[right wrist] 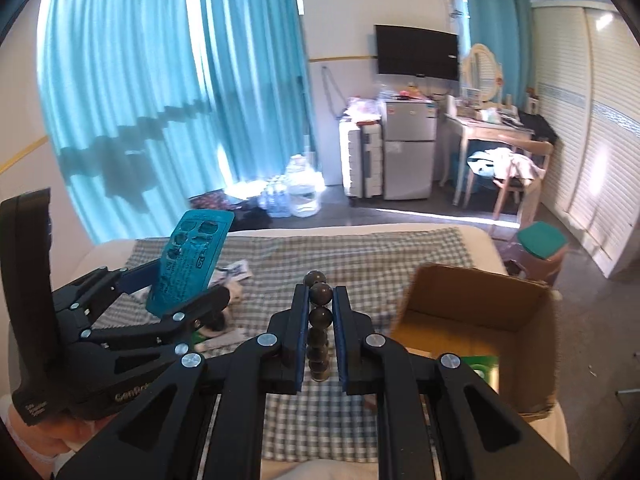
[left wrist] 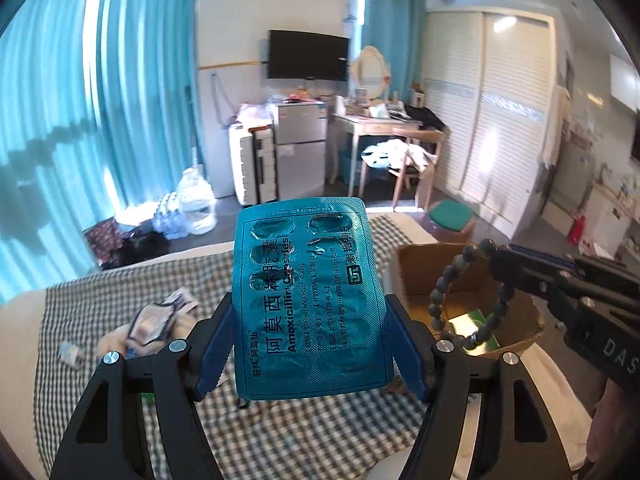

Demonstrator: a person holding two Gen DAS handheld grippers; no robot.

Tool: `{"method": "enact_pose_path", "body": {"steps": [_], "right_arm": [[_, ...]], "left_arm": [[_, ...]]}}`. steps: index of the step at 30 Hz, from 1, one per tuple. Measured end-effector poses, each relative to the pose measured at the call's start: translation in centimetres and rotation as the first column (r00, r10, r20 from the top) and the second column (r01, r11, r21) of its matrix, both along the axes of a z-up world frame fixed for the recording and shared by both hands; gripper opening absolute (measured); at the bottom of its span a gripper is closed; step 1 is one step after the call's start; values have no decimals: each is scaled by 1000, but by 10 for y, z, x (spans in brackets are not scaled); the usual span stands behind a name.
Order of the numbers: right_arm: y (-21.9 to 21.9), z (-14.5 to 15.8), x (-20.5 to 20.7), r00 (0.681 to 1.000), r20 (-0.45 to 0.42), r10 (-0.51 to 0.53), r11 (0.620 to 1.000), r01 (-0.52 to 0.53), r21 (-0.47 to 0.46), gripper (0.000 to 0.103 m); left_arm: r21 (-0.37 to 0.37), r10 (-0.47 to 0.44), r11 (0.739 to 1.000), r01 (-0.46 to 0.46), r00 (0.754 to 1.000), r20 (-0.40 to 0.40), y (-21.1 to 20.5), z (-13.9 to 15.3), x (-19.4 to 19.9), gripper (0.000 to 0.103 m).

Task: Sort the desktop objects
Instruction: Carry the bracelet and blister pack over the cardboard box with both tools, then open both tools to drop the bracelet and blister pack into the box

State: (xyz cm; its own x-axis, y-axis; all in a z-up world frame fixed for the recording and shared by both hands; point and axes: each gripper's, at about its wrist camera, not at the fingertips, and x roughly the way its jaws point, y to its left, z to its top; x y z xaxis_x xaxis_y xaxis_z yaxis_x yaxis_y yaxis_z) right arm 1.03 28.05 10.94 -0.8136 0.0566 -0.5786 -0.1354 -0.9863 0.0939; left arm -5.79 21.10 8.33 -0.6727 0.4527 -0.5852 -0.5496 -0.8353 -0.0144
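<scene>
Pills come first: my left gripper (left wrist: 310, 344) holds a teal blister pack (left wrist: 306, 296) by its two long edges, with my blue pads (left wrist: 218, 344) pressed on each side. The pack stands up in the air above the checked cloth (left wrist: 280, 440), and its shiny back with dark writing faces me. Some of its pill bubbles near the top look torn open. My right gripper (right wrist: 320, 340) is pinched almost shut on a bead bracelet (right wrist: 319, 320). From that side I see a short line of dark round beads running up between the blue pads. From my left camera the same bracelet (left wrist: 466, 292) hangs as a loop from the tip of the right gripper (left wrist: 496, 262), right in front of the cardboard box (left wrist: 404, 276). The box is open on top, and something green (right wrist: 484, 368) lies inside it. The box sits on the right part of the bed, on the cloth. Over on the left part of the cloth lies a small crumpled heap (left wrist: 156, 320) of wrappers and soft things, too blurry for me to name. Past the bed stands a little stool with a green top (left wrist: 450, 218). Farther back are water bottles (left wrist: 192, 208) on the floor, a small fridge (left wrist: 300, 148), a desk with a chair (left wrist: 412, 160), and blue curtains (left wrist: 120, 100).
</scene>
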Motion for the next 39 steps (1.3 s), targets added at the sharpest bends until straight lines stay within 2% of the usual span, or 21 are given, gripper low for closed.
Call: {"method": "enact_pose_path", "body": {"steps": [8, 17, 26, 30, 31, 32, 33, 34, 35, 37, 39], "right_arm": [[64, -17, 2, 993, 23, -120, 992, 121, -47, 12], [128, -55, 2, 971, 105, -215, 973, 223, -65, 12], [164, -83, -3, 952, 163, -258, 958, 274, -83, 12], [169, -85, -5, 948, 168, -271, 955, 287, -80, 12], [170, -85, -5, 946, 172, -275, 953, 292, -86, 14], [173, -84, -5, 945, 175, -276, 950, 296, -102, 18], [175, -82, -3, 944, 172, -280, 946, 302, -121, 39], [177, -78, 0, 944, 155, -291, 939, 313, -140, 65], [180, -75, 3, 942, 135, -306, 934, 325, -149, 73], [181, -66, 10, 933, 108, -343, 923, 356, -146, 75], [180, -62, 11, 934, 119, -336, 926, 351, -140, 75]], "left_arm": [[4, -117, 993, 117, 992, 45, 69, -18, 4, 72], [-74, -205, 974, 214, 972, 114, 143, -65, 5, 72], [-110, -233, 962, 250, 961, 150, 168, -90, 3, 72], [-129, -236, 958, 256, 960, 154, 175, -93, 3, 73], [-129, -241, 956, 263, 957, 161, 175, -93, 2, 74], [-131, -245, 954, 268, 954, 172, 176, -93, 1, 81], [-142, -231, 956, 257, 957, 175, 176, -92, 1, 90], [-144, -221, 959, 245, 961, 167, 174, -90, 1, 92], [-142, -216, 961, 239, 963, 158, 172, -88, 1, 93], [-147, -215, 960, 238, 964, 154, 166, -85, 3, 93], [-157, -204, 961, 227, 967, 153, 160, -82, 2, 94]]}}
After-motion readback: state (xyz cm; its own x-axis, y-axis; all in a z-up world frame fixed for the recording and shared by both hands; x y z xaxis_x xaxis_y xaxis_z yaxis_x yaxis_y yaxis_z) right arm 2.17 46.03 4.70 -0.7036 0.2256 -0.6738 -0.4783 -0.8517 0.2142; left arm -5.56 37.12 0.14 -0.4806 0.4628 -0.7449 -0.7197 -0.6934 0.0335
